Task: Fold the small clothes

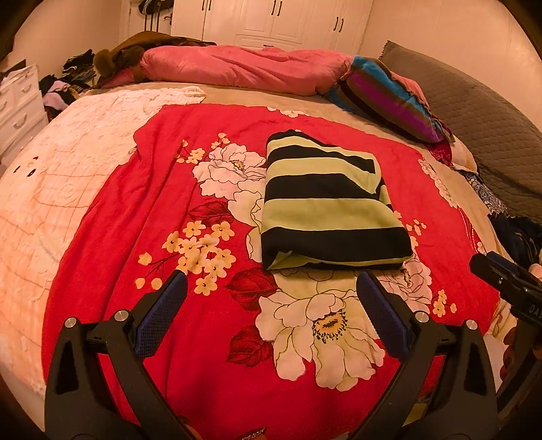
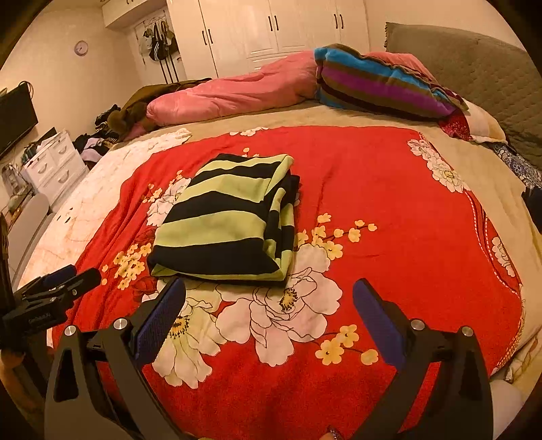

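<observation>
A small garment with black and pale green stripes (image 1: pixel 325 199) lies folded into a thick rectangle on the red floral blanket (image 1: pixel 210 338). In the right wrist view the same striped garment (image 2: pixel 227 220) sits left of centre, its layered edges facing right. My left gripper (image 1: pixel 271 281) hovers just short of the garment's near edge, open, nothing between its blue pads. My right gripper (image 2: pixel 269 287) is also open and empty, a little in front of the garment's near right corner. Each gripper shows at the other view's edge: the right gripper (image 1: pixel 508 281), the left gripper (image 2: pixel 64 281).
A pink duvet (image 1: pixel 237 67) and a striped pillow (image 1: pixel 389 94) lie at the far side of the bed, with a grey headboard (image 1: pixel 491 125) on the right. White drawers (image 2: pixel 54 166) and a clothes heap (image 1: pixel 71 81) stand off the bed's left. White wardrobes (image 2: pixel 271 30) line the back wall.
</observation>
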{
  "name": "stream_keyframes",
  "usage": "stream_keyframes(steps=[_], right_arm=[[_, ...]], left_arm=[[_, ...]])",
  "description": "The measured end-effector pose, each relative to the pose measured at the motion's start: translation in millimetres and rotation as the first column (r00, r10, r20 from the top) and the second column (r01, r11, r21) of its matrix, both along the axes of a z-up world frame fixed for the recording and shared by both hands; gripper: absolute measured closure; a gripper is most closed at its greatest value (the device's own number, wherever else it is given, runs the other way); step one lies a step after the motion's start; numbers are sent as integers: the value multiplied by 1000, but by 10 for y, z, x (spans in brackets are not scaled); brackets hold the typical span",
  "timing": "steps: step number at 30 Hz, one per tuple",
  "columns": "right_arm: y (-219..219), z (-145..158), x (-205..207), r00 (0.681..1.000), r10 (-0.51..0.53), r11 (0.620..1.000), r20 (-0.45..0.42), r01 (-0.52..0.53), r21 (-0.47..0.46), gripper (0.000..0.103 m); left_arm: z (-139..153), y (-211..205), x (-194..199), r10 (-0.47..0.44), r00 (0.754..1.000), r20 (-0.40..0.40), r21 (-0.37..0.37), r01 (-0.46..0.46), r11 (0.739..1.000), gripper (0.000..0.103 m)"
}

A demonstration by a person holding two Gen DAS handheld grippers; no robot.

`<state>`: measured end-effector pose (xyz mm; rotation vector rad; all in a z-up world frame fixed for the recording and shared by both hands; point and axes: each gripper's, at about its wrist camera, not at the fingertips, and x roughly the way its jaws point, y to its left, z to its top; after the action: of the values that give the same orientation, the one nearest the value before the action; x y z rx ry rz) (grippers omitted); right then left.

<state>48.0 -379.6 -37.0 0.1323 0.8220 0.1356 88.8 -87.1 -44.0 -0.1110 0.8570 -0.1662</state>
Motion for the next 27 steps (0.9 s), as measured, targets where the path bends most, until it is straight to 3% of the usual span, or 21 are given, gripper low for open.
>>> stream_keyframes(steps=[27], right_arm=[[33,-41,-25,1000,-4,1000,-7,4,-22,4]], left_arm=[[-28,35,23,24,1000,-17,8,-24,1000,9]])
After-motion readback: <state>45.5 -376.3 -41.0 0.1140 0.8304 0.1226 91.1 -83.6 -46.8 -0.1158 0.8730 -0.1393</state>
